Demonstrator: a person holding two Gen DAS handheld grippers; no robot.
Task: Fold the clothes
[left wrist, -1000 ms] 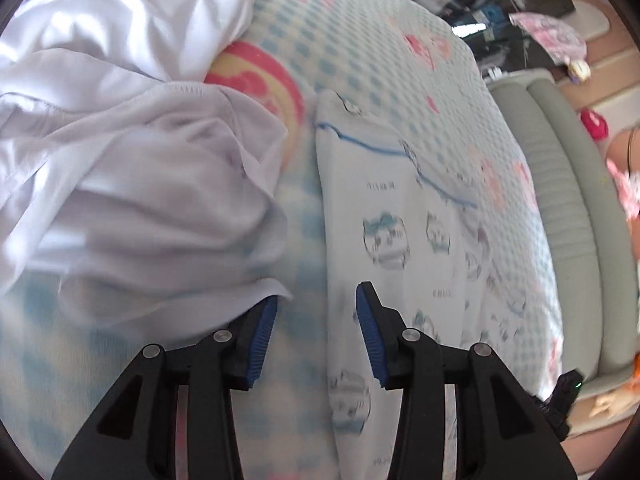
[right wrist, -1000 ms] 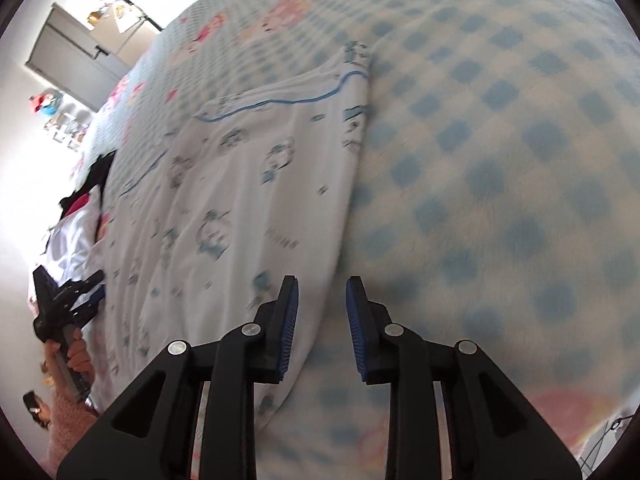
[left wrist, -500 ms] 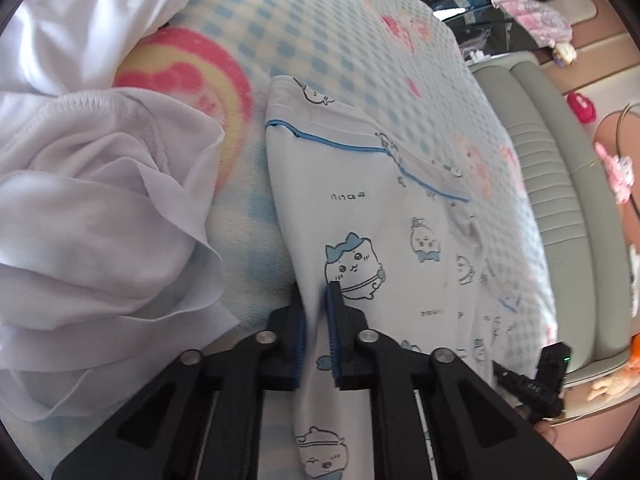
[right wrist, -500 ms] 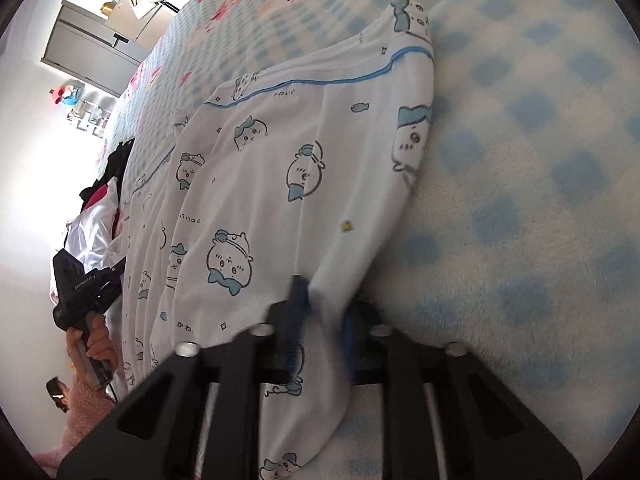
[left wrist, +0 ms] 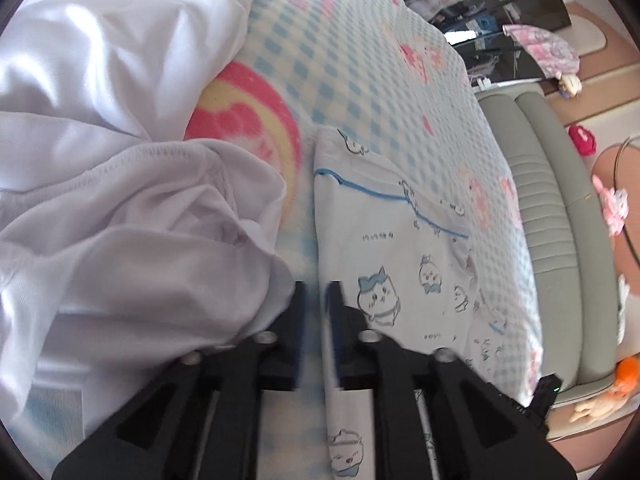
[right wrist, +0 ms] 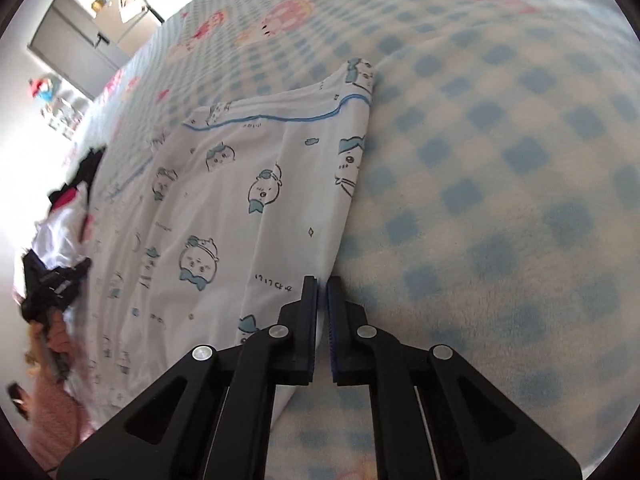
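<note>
A white pajama garment (right wrist: pixel 224 216) printed with small blue cartoon animals and trimmed with a thin blue piping line lies spread flat across the centre-left of the right wrist view, on a blue-checked blanket (right wrist: pixel 500 184), its right edge folded.

Checked blanket (right wrist: pixel 500 184) — grey padded headboard (left wrist: pixel 560 216)

left tongs (left wrist: pixel 316 296) pinched printed garment (left wrist: pixel 404 264) edge | white clothes (left wrist: pixel 120 200) lay beside it | checked bed (left wrist: pixel 360 60) beneath
</note>
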